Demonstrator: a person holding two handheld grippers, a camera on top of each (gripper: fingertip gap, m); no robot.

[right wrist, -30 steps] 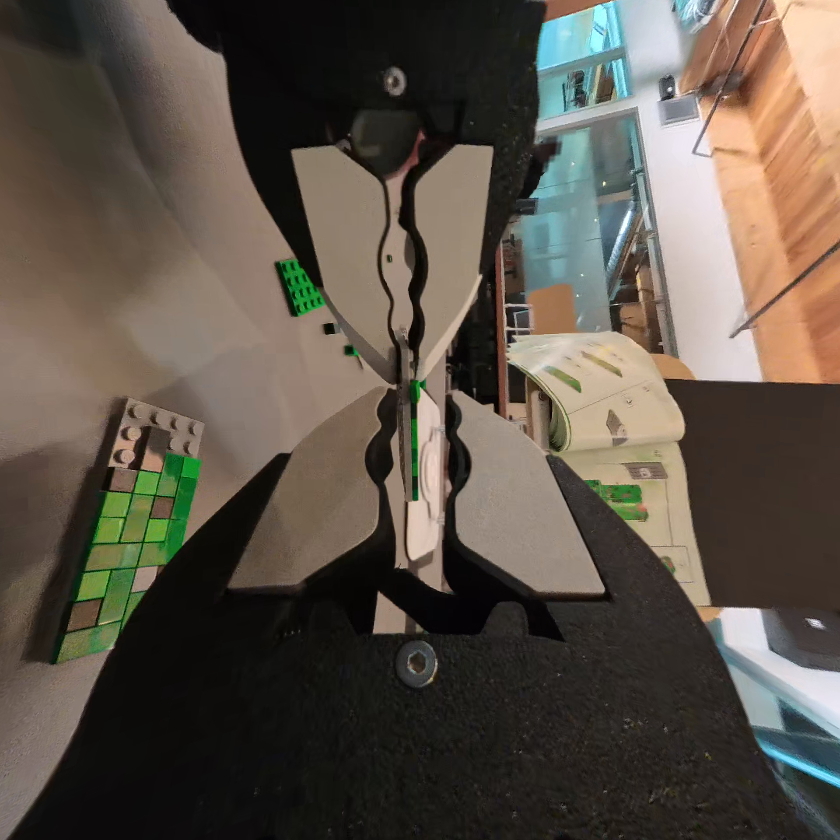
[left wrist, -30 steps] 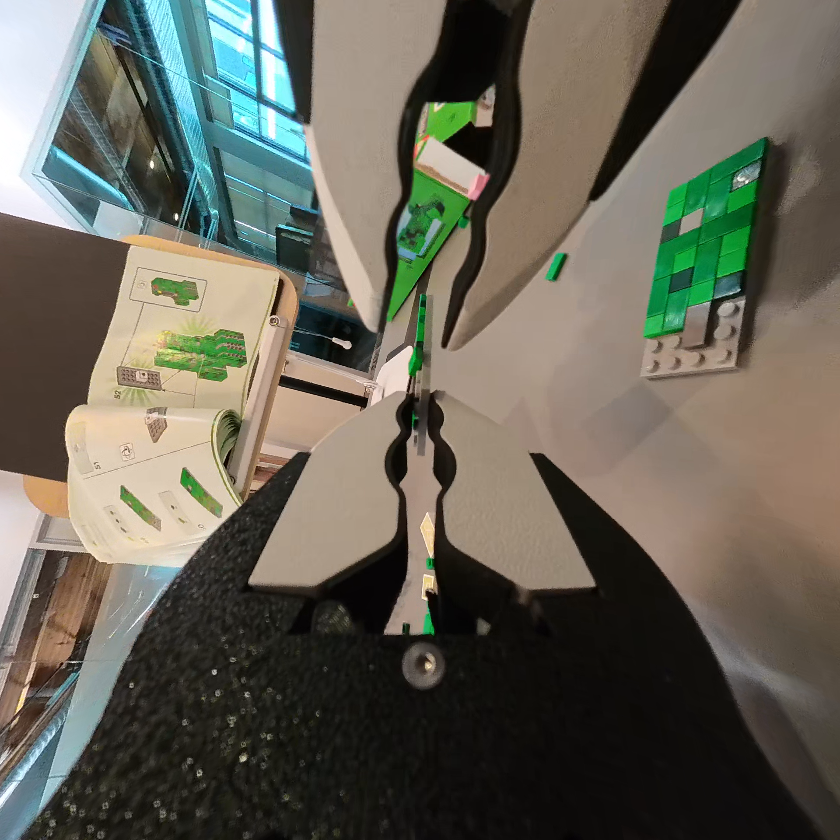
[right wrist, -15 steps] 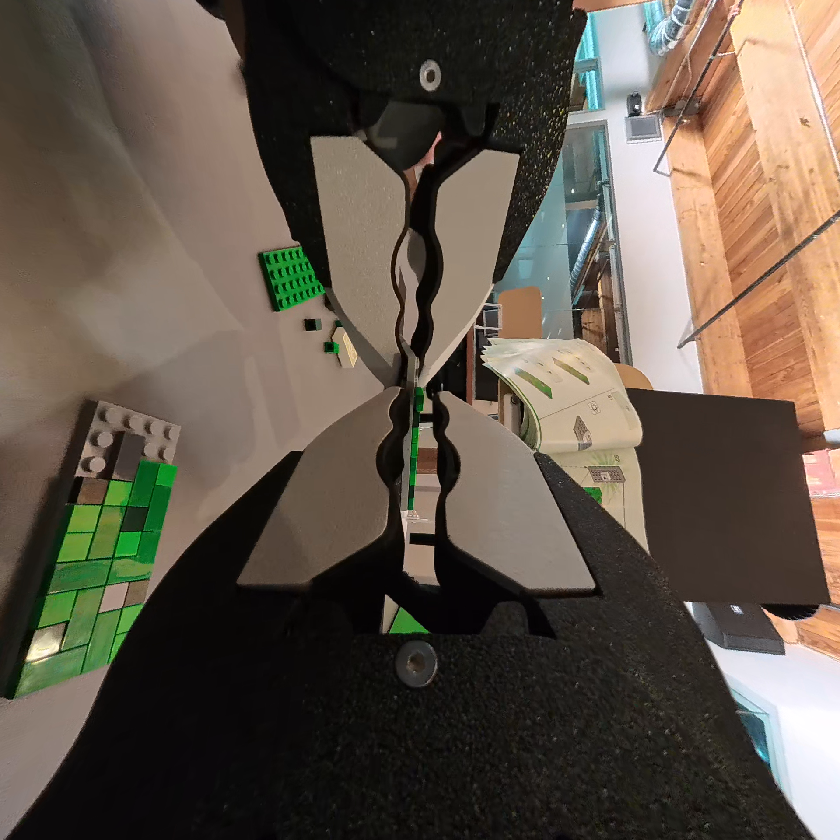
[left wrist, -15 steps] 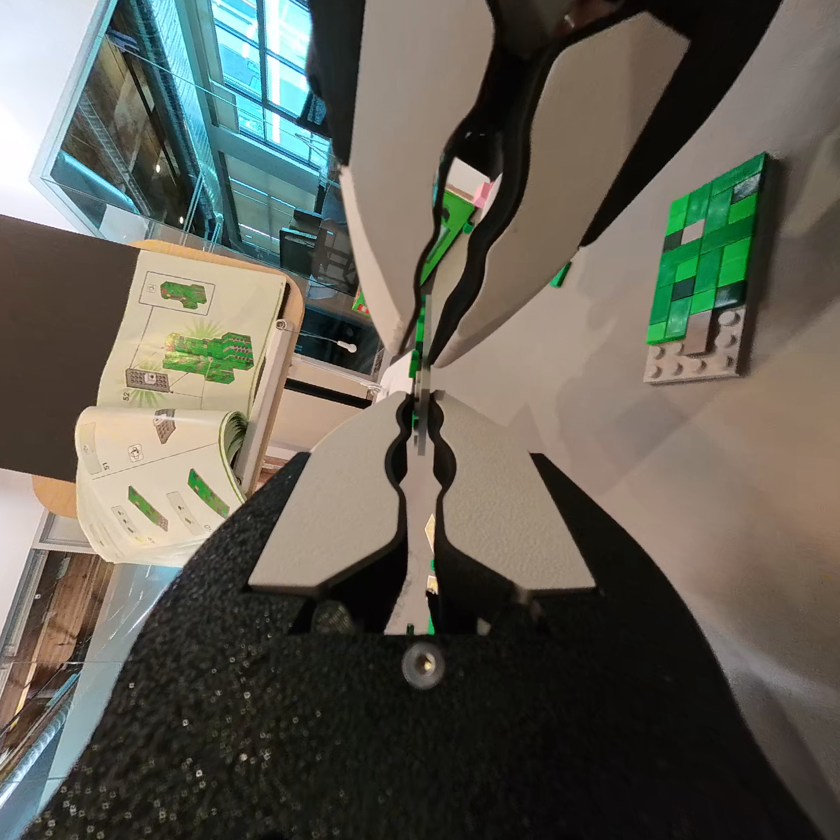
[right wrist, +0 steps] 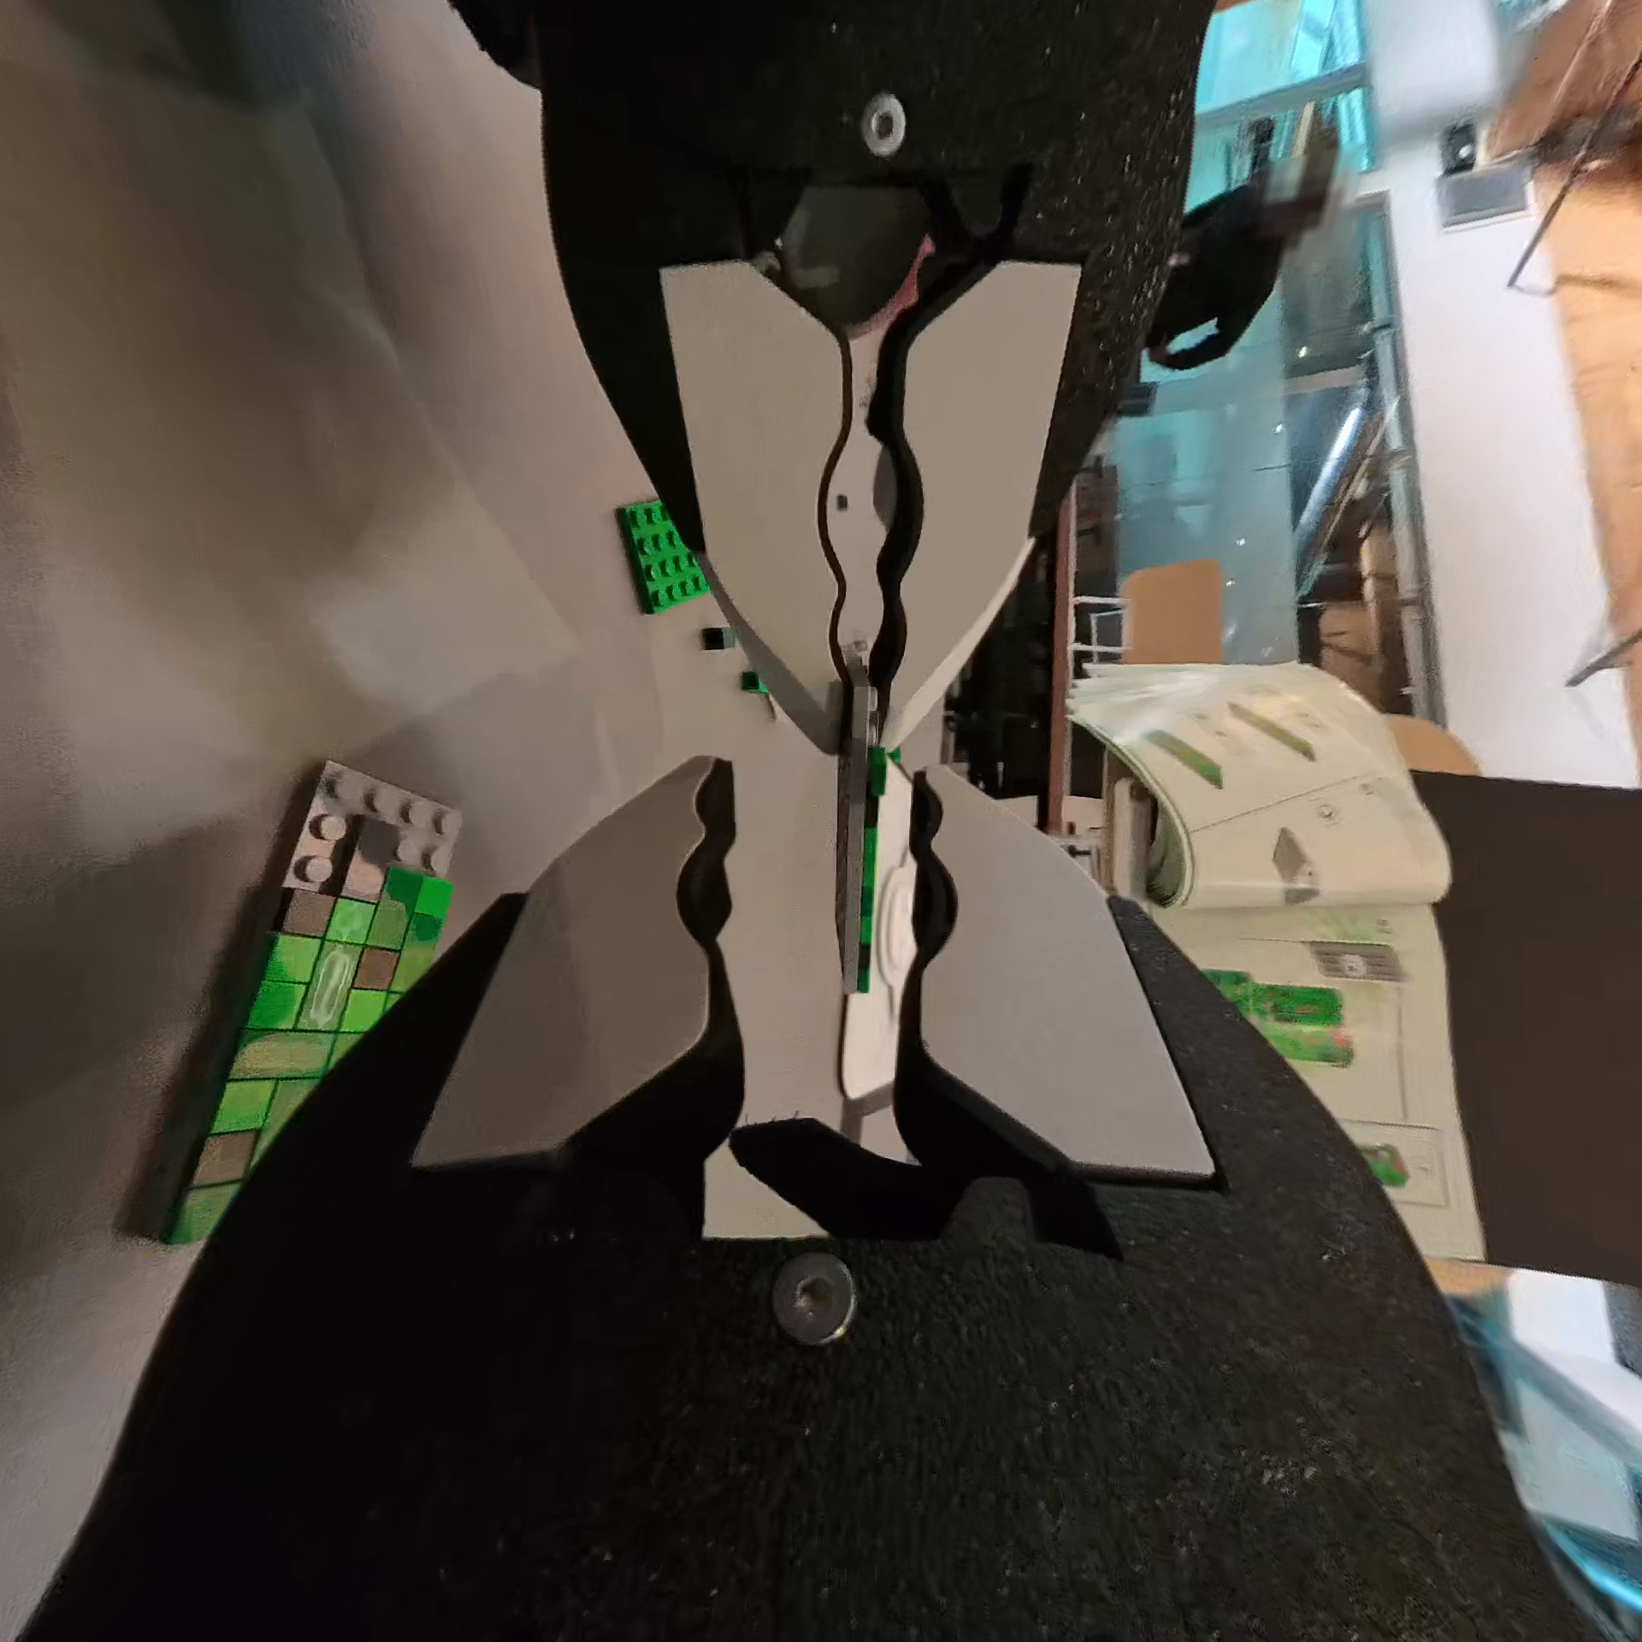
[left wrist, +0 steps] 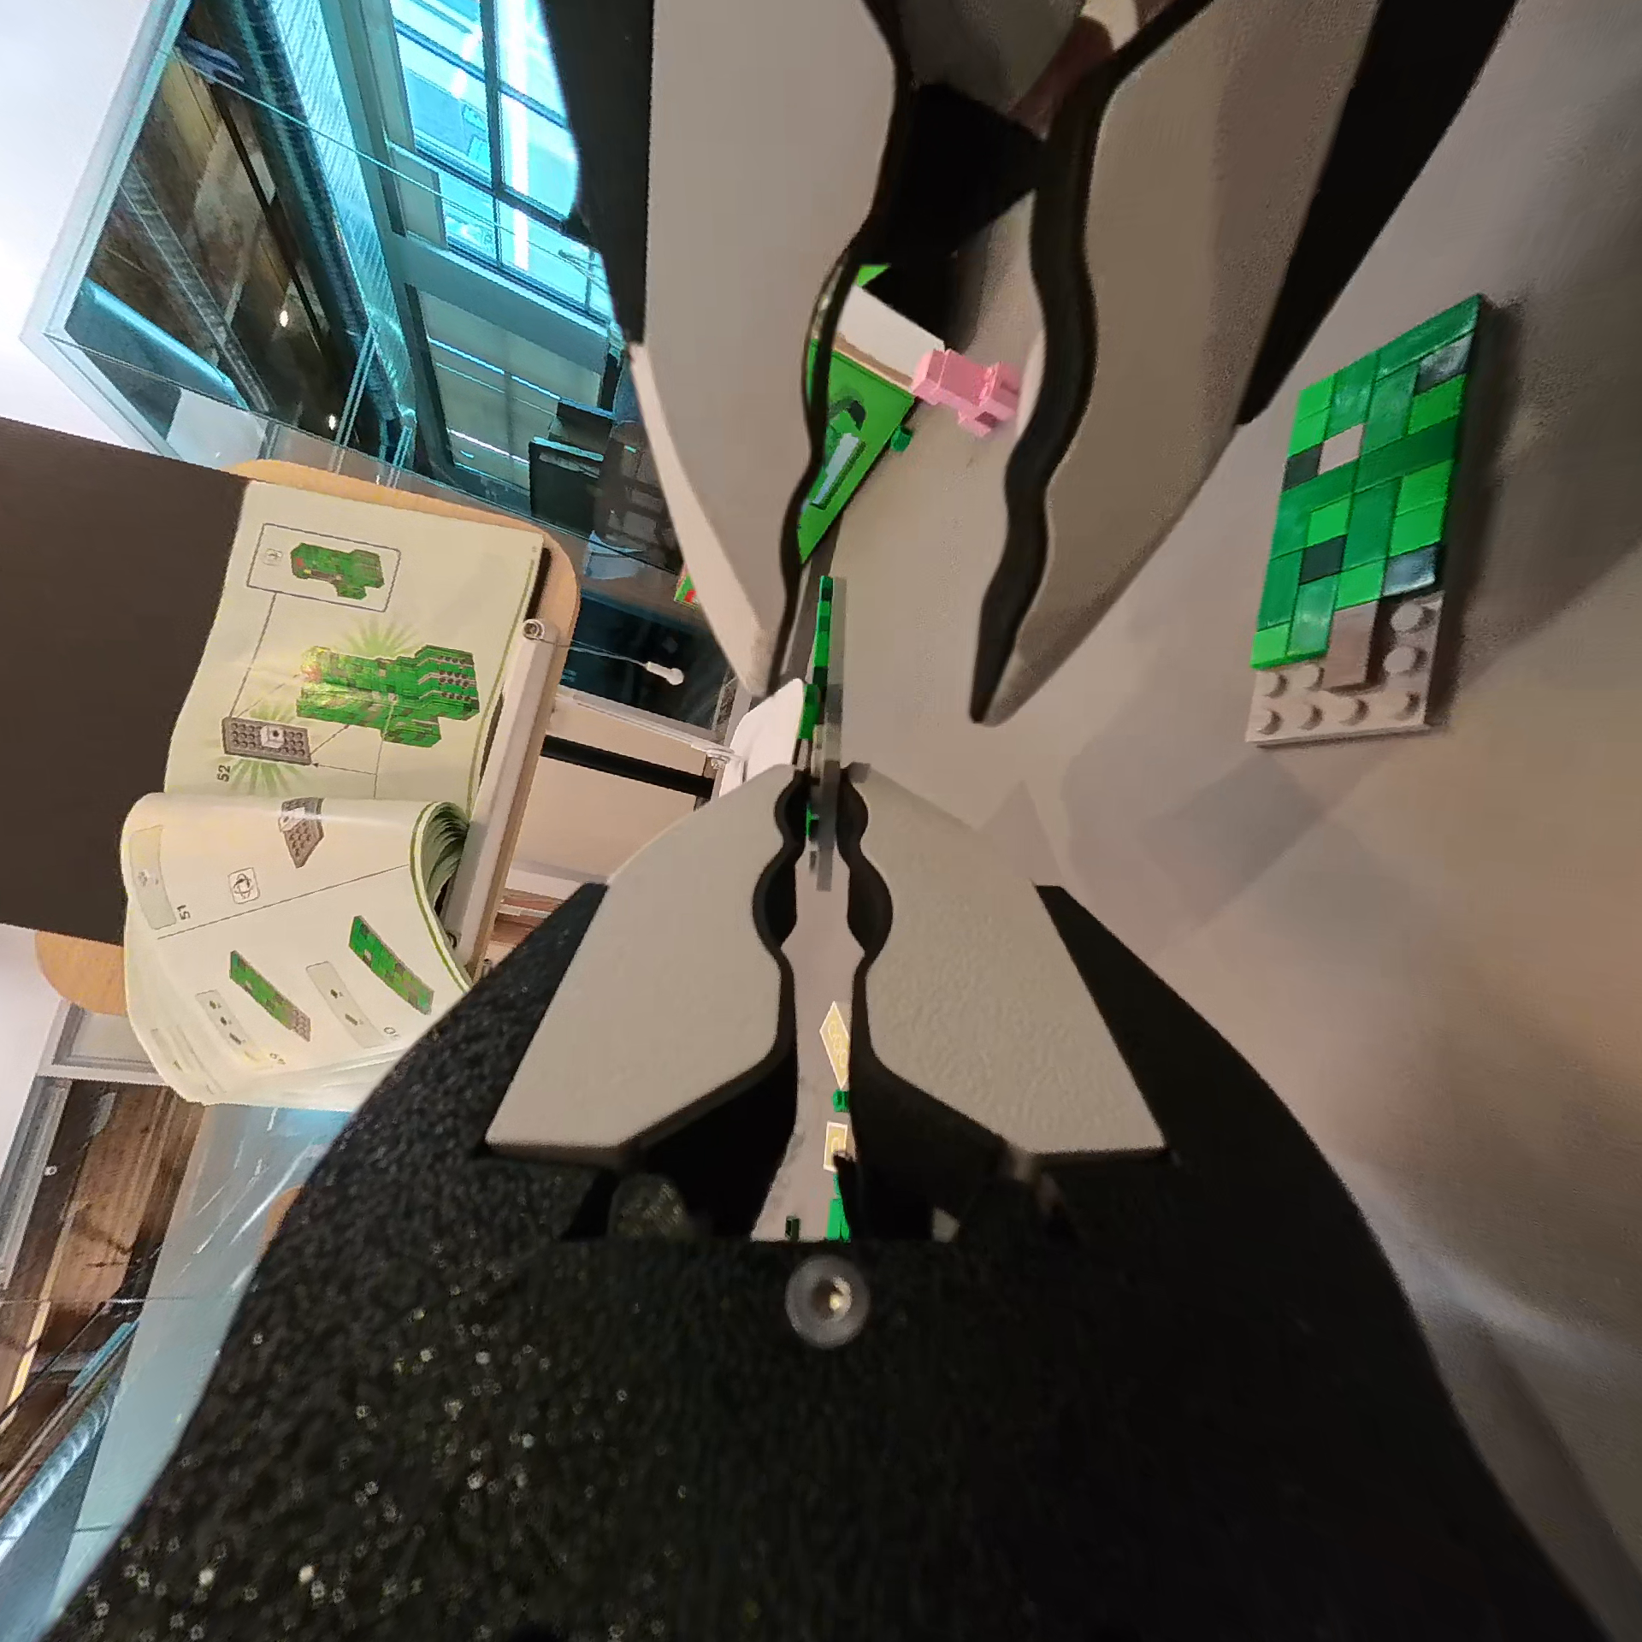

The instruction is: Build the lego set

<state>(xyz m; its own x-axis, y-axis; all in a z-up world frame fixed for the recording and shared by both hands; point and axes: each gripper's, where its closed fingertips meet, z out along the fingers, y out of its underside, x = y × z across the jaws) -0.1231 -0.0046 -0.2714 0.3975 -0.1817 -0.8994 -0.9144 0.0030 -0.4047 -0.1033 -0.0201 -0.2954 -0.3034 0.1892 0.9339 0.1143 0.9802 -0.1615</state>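
My left gripper (left wrist: 822,777) is shut on the end of a thin grey plate topped with green tiles (left wrist: 828,675), seen edge-on and held above the grey table (left wrist: 1244,888). My right gripper (right wrist: 817,773) faces it and is open. The same plate (right wrist: 857,871) stands between the right gripper's fingers with a gap on both sides, closer to the right finger (right wrist: 1022,977). The left gripper (right wrist: 860,711) shows in the right wrist view, clamped on the plate's far end. The right gripper (left wrist: 875,693) shows spread open in the left wrist view.
A second grey plate partly covered with green tiles (left wrist: 1359,533) lies on the table, also in the right wrist view (right wrist: 329,977). An open instruction booklet (left wrist: 338,711) stands propped beyond the table edge. A green studded plate (right wrist: 662,555), small loose pieces (right wrist: 751,681) and a pink piece (left wrist: 968,391) lie about.
The right gripper closed towards the tiled plate half a second ago and has now opened wide, clear of it. The left gripper has kept its grip on the plate throughout.
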